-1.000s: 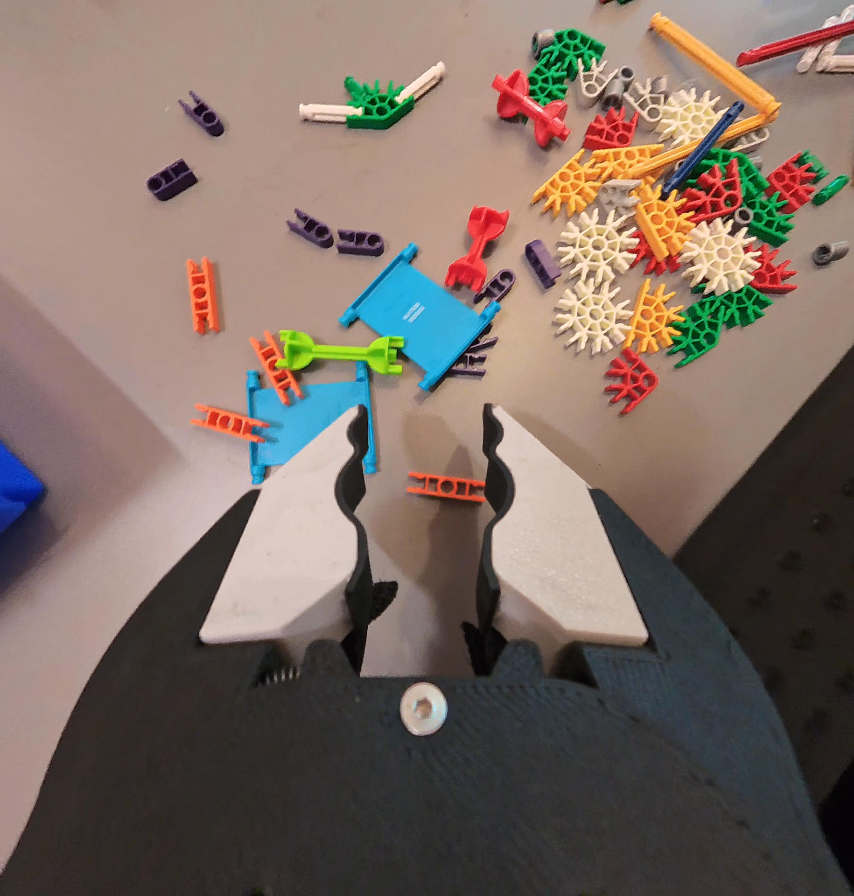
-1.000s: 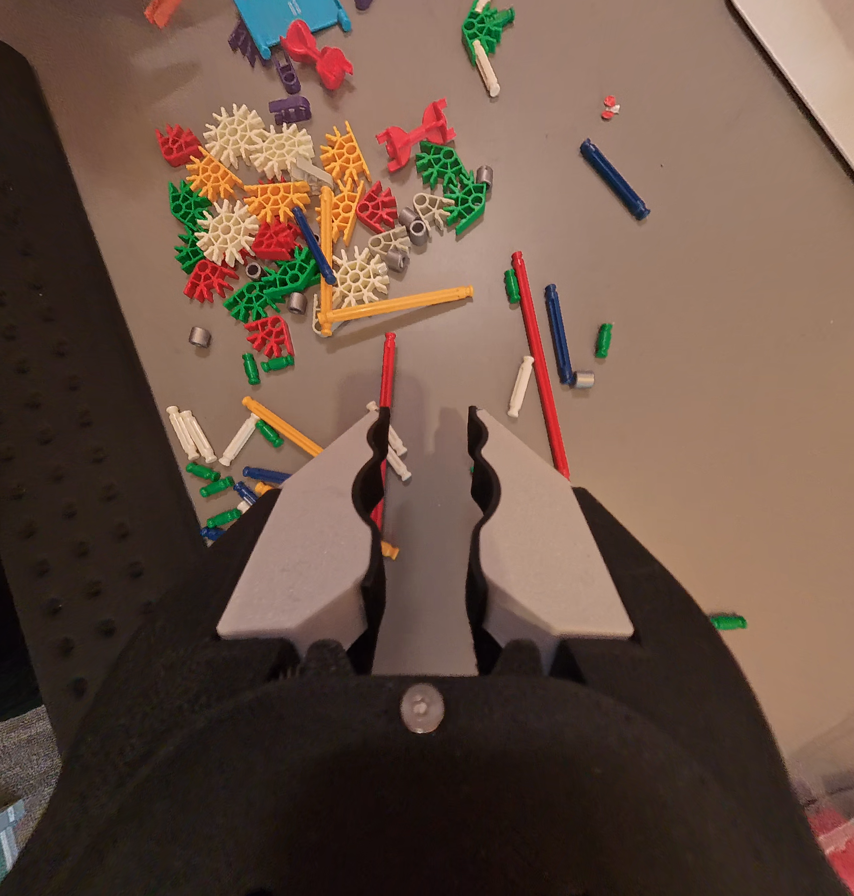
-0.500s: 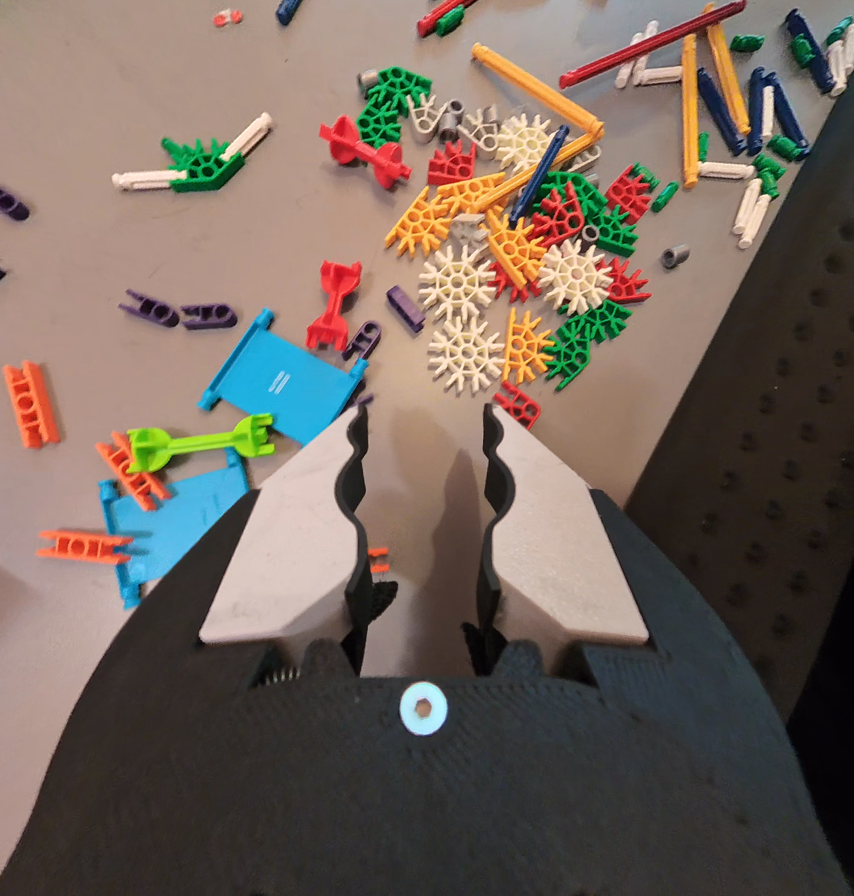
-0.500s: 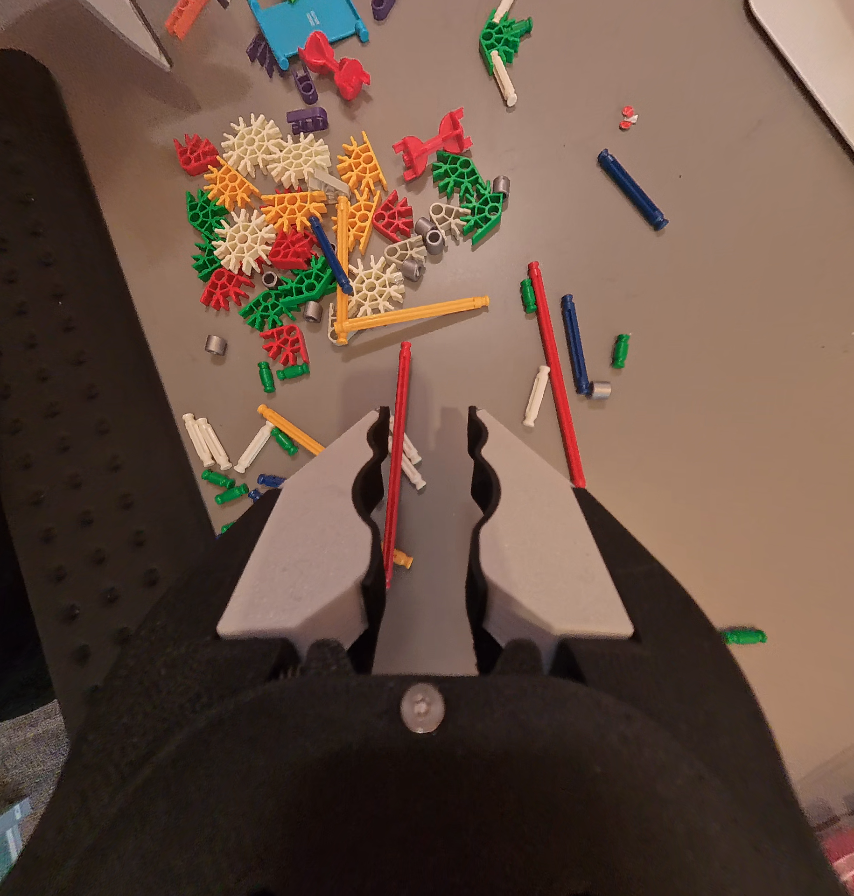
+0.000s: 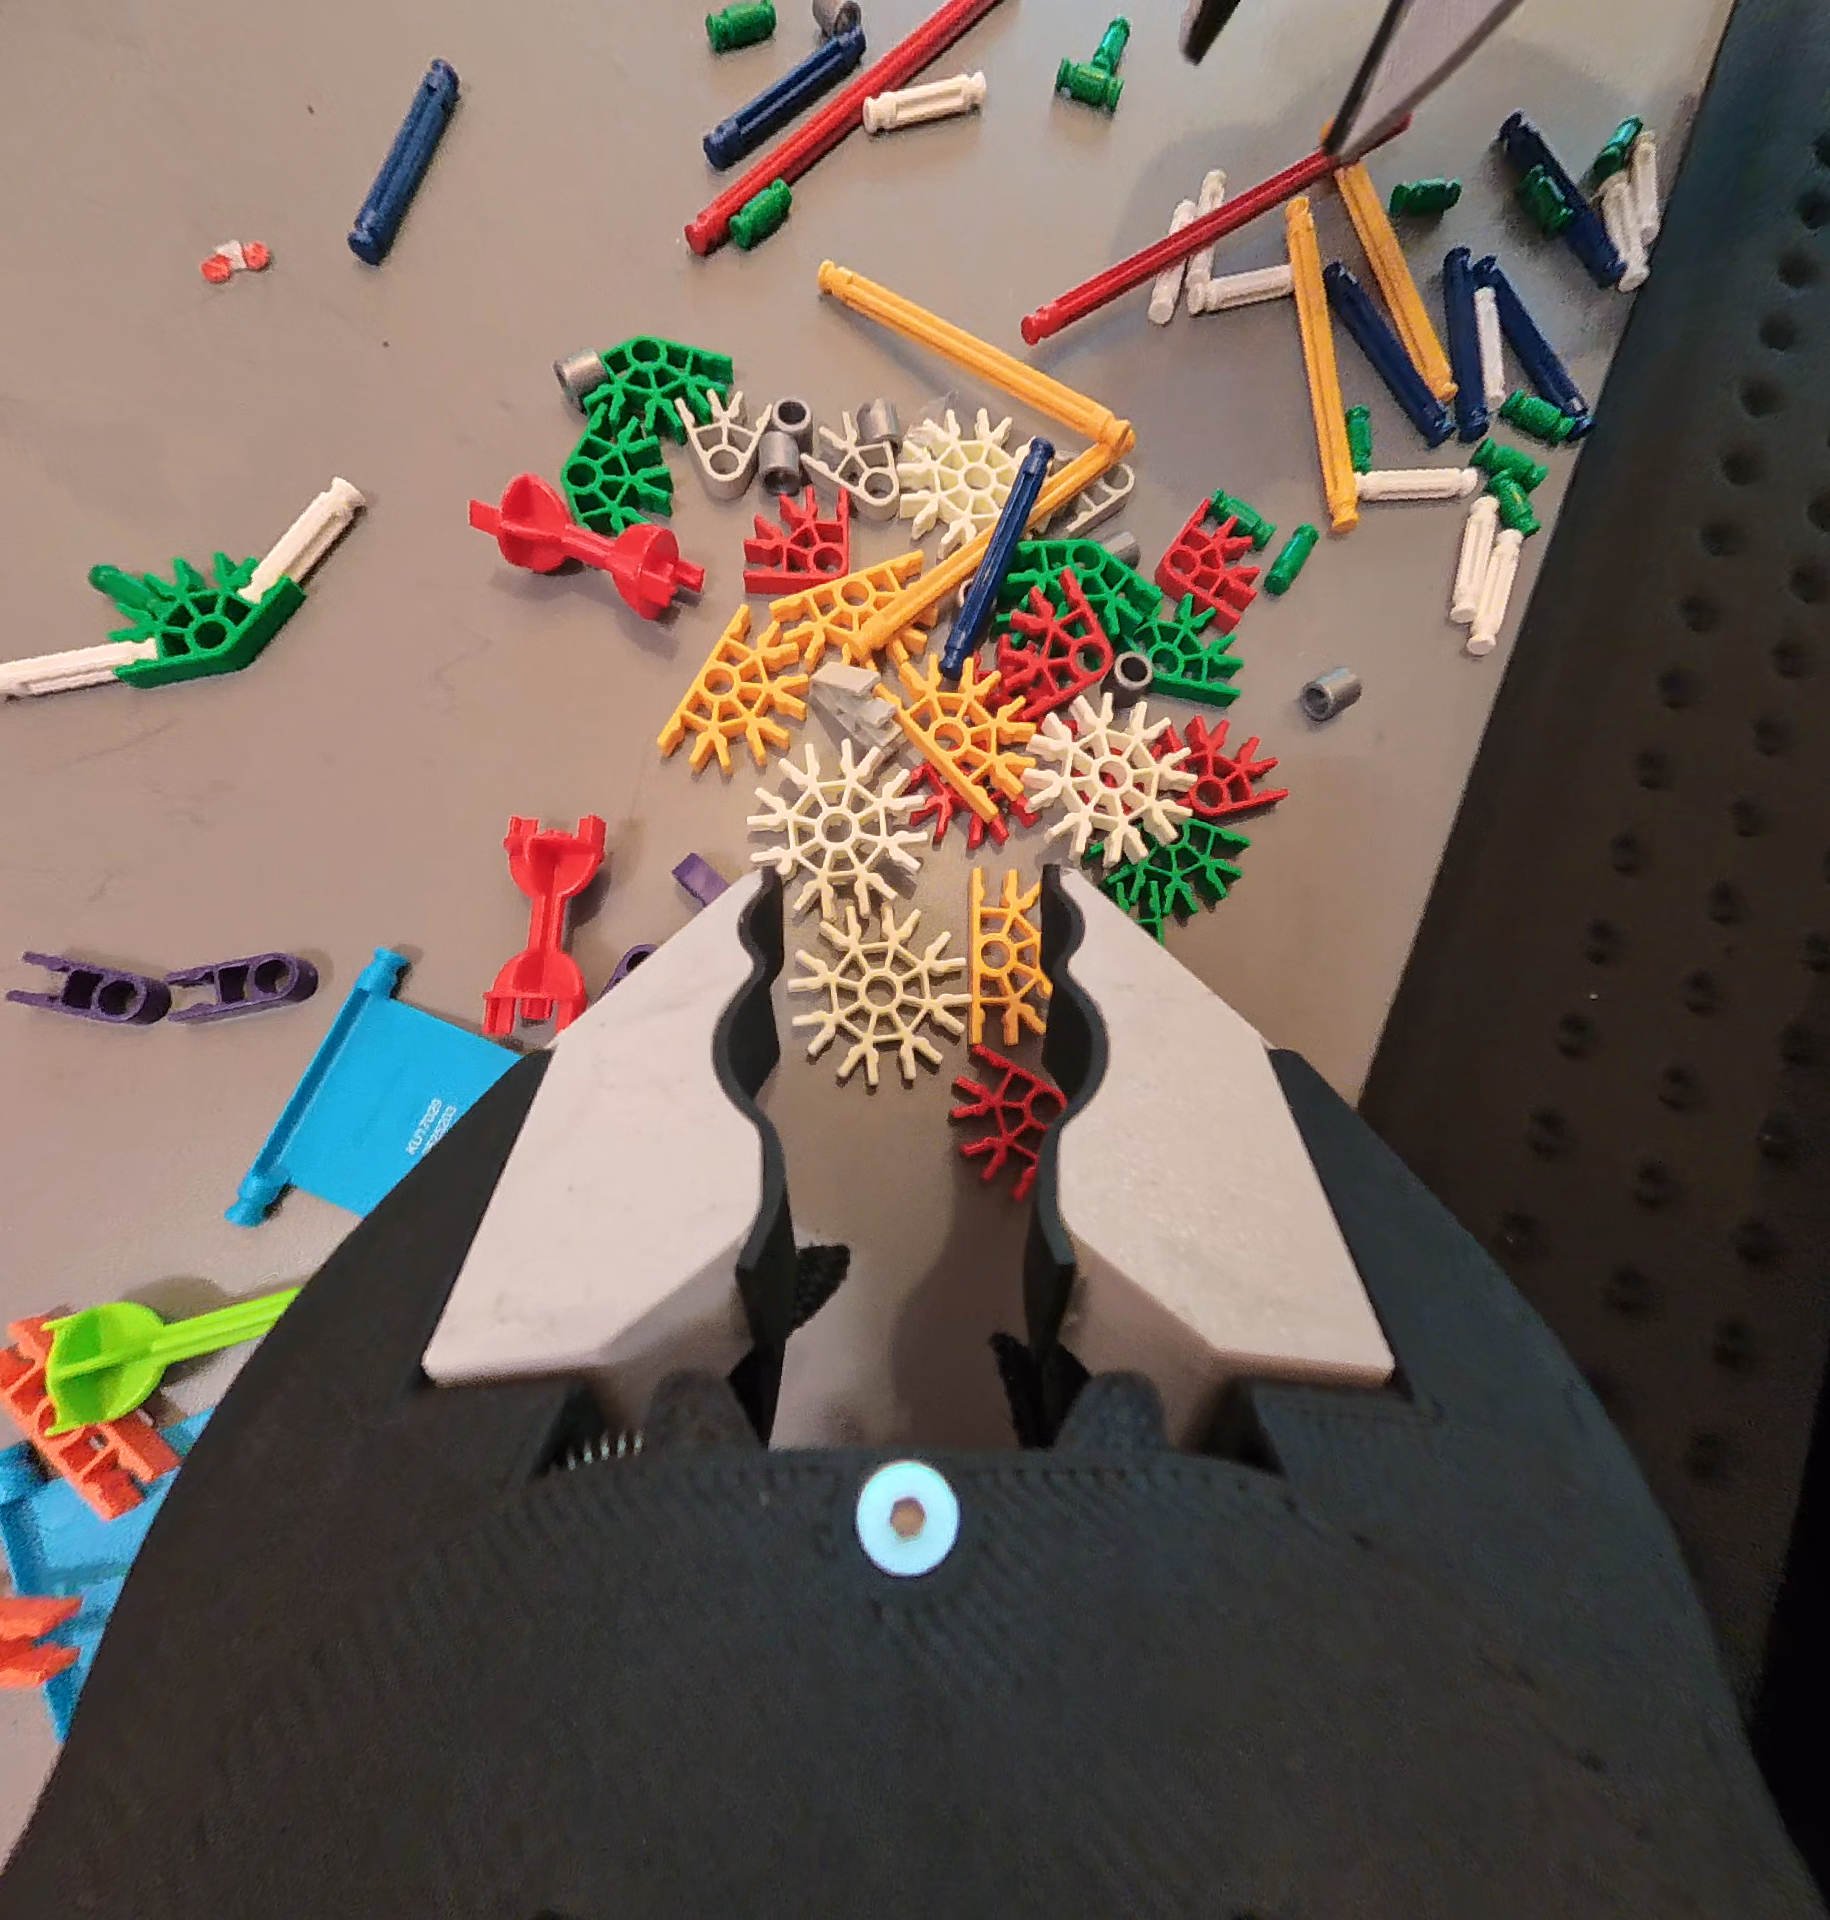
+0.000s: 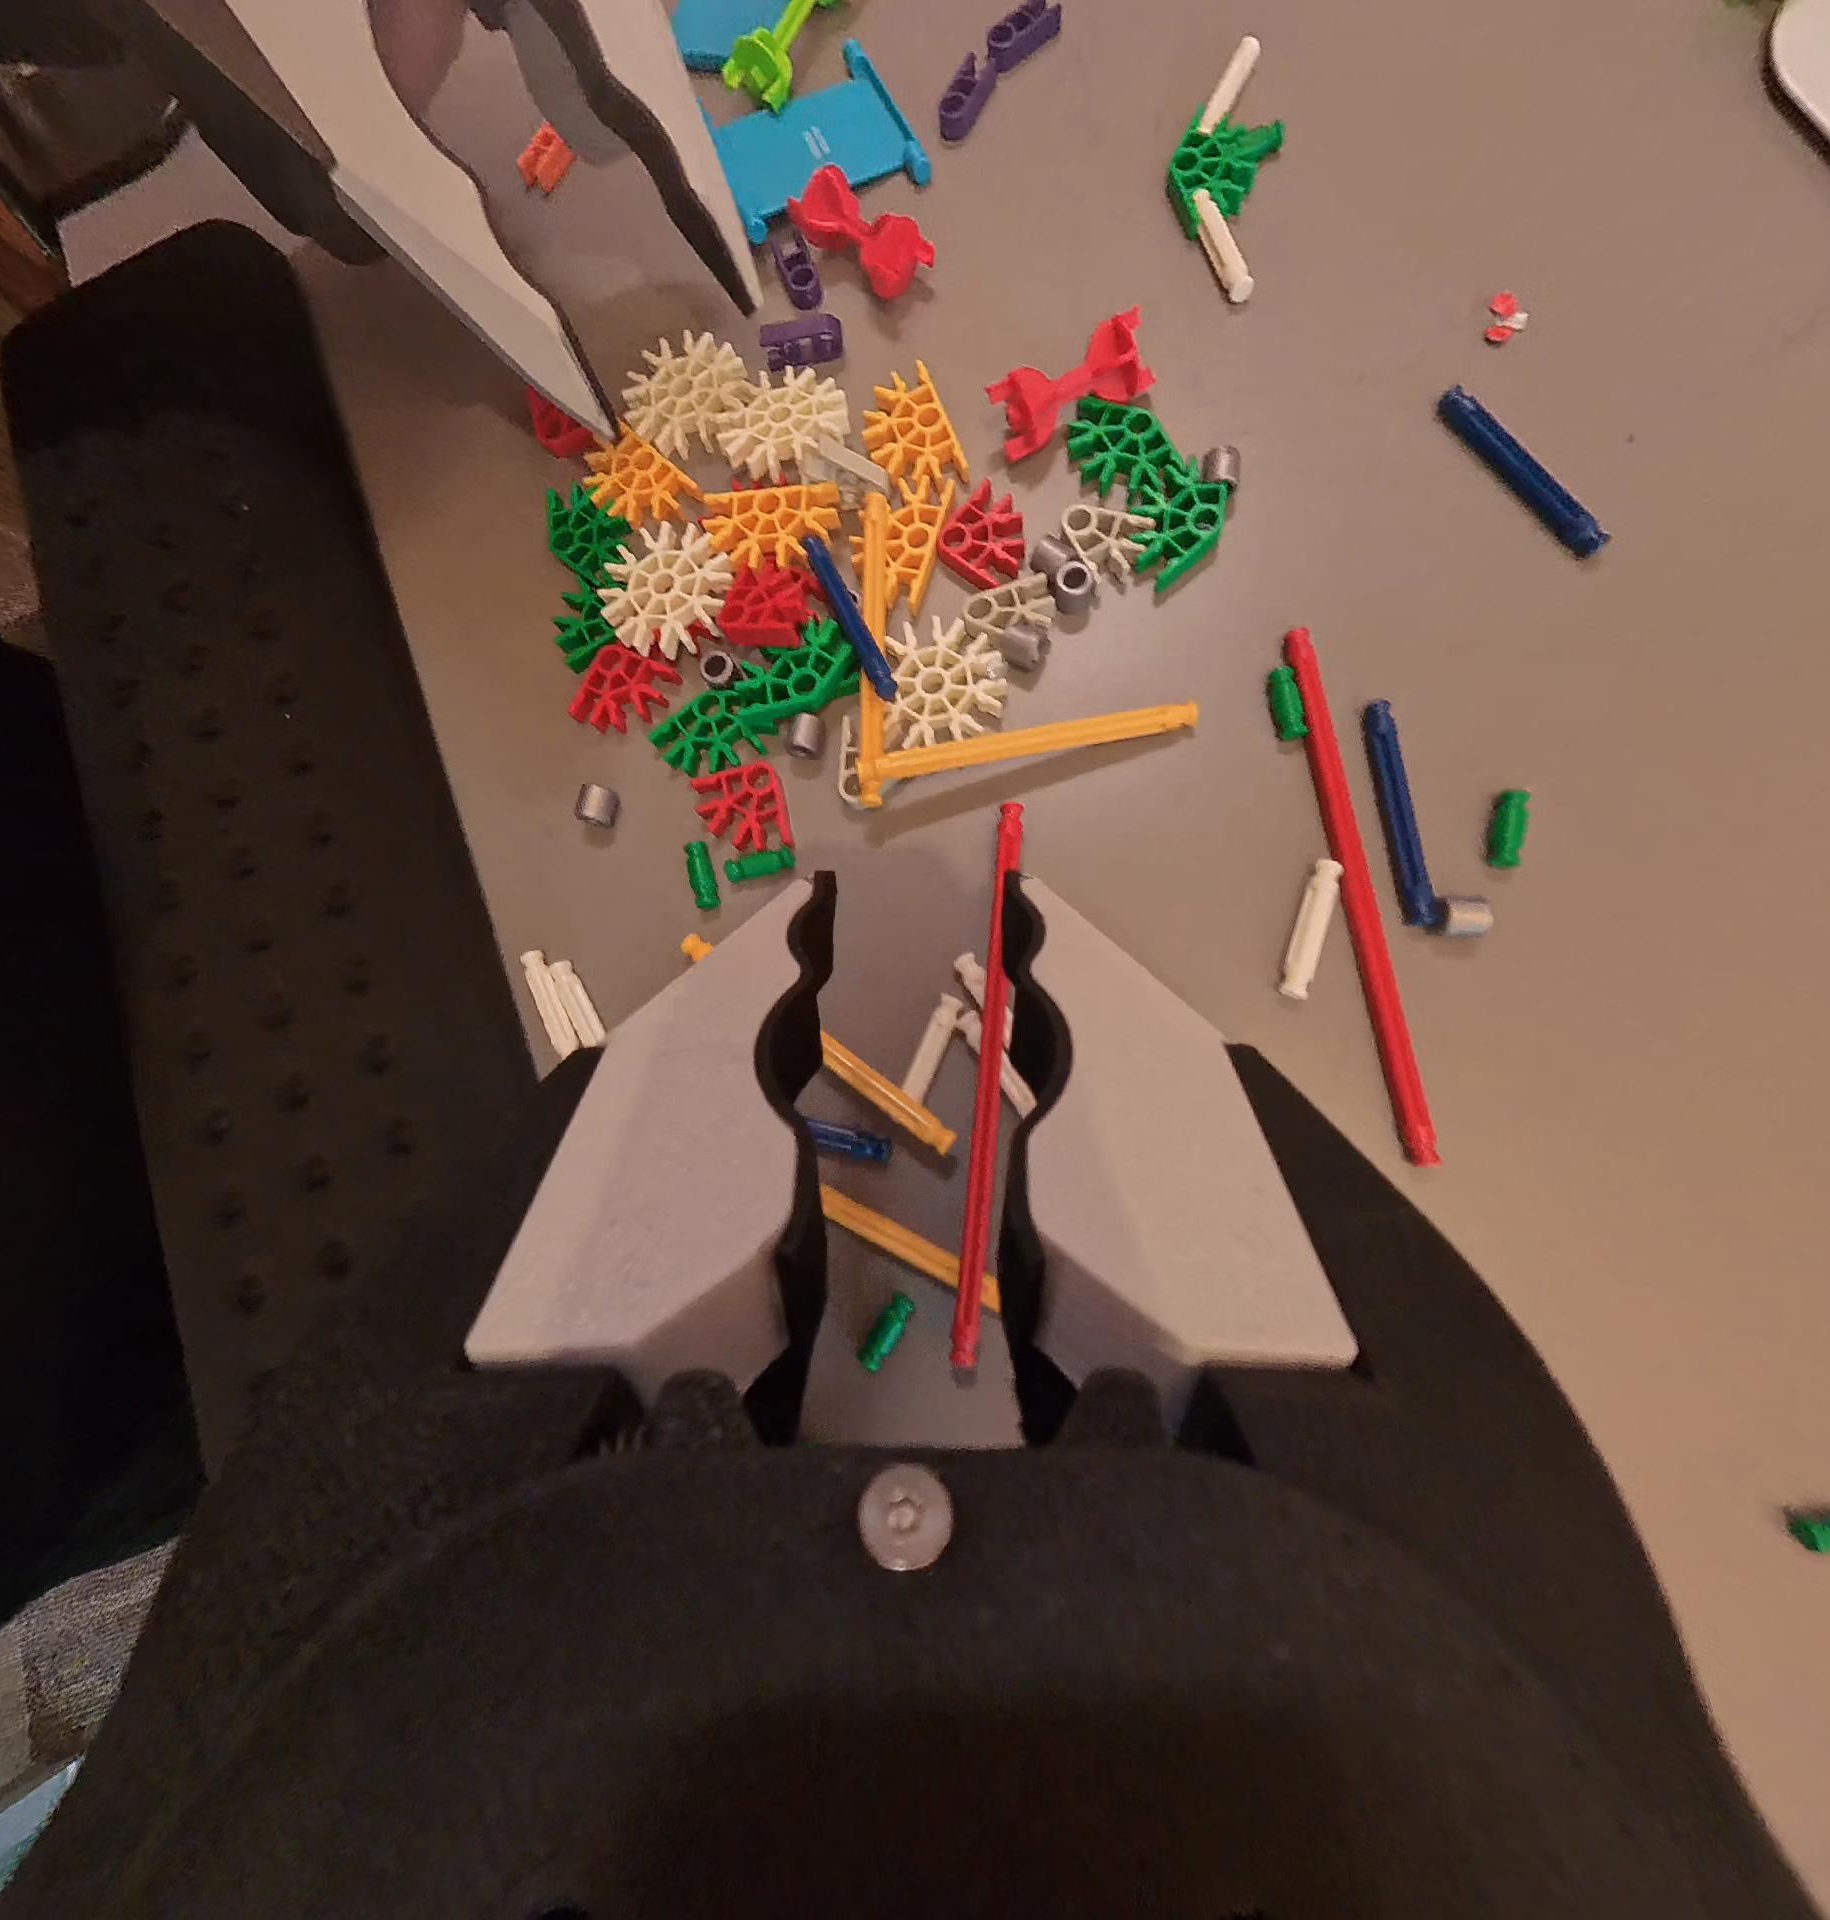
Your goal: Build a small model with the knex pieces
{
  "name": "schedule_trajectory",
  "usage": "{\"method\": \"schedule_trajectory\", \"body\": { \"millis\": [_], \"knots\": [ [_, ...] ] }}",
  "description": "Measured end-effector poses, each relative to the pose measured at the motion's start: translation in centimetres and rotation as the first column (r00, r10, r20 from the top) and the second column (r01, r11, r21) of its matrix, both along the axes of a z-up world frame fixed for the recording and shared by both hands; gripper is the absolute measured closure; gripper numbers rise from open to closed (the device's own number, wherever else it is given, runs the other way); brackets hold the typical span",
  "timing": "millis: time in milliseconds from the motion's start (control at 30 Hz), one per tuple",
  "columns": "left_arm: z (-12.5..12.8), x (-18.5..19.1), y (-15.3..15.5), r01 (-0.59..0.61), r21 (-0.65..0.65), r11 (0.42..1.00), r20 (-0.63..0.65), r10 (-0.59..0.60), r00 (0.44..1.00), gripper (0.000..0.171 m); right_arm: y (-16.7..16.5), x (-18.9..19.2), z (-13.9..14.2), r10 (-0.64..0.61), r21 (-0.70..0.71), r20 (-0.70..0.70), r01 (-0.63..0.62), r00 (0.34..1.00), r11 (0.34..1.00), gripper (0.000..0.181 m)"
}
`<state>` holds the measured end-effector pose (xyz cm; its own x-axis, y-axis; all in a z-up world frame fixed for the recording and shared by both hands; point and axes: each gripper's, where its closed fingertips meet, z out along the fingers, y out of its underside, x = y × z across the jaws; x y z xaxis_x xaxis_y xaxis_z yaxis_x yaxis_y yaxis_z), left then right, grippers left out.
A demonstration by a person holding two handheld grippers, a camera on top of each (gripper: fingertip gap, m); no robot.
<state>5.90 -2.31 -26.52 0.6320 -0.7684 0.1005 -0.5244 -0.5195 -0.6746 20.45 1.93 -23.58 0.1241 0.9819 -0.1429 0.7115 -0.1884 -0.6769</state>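
The left gripper (image 5: 906,883) hangs released over the grey worktop (image 5: 215,790), with a cream snowflake connector (image 5: 878,992) and a yellow connector (image 5: 1006,961) between its fingers and a red connector (image 5: 1004,1117) just at 5 o'clock of the snowflake. The right gripper (image 6: 916,883) is also released; a long red rod (image 6: 989,1081) lies between its fingers, against the right one, among yellow rods (image 6: 885,1091) on the worktop.

A heap of toy connectors (image 5: 952,665) lay near the table's (image 5: 163,364) edge, with loose rods (image 5: 1389,312) scattered behind it. Flat panels (image 5: 371,1101) lay to its left, and a padded mat (image 5: 1669,727) ran along the table's right side.
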Motion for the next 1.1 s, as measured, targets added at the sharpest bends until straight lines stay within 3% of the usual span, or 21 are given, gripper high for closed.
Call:
{"method": "schedule_trajectory", "body": {
  "millis": [200,533,833,1100],
  "knots": [
    [-0.8,0.7,-0.8,0.018,-0.037,0.999,0.005,-0.018,1.0,0.118,-2.1,-2.2,-0.4,0.071,-0.031,-0.015,-0.071,0.997,0.997,0.139],
    [-1.2,0.9,-2.2,0.046,-0.047,0.998,-0.013,-0.046,0.999,0.121,-4.9,-3.5,-2.2,0.178,-0.056,0.043,-0.175,0.983,0.983,0.143],
    [-0.3,0.0,-2.7,0.011,-0.042,0.999,0.026,-0.01,1.0,0.122,-2.2,0.4,-1.5,0.062,-0.04,0.062,-0.059,0.996,0.997,0.144],
    [-0.4,1.5,-2.3,0.012,-0.035,0.999,0.047,-0.01,0.999,0.121,0.4,5.4,-1.7,-0.071,-0.011,0.102,0.072,0.992,0.997,0.155]
  ]
}}
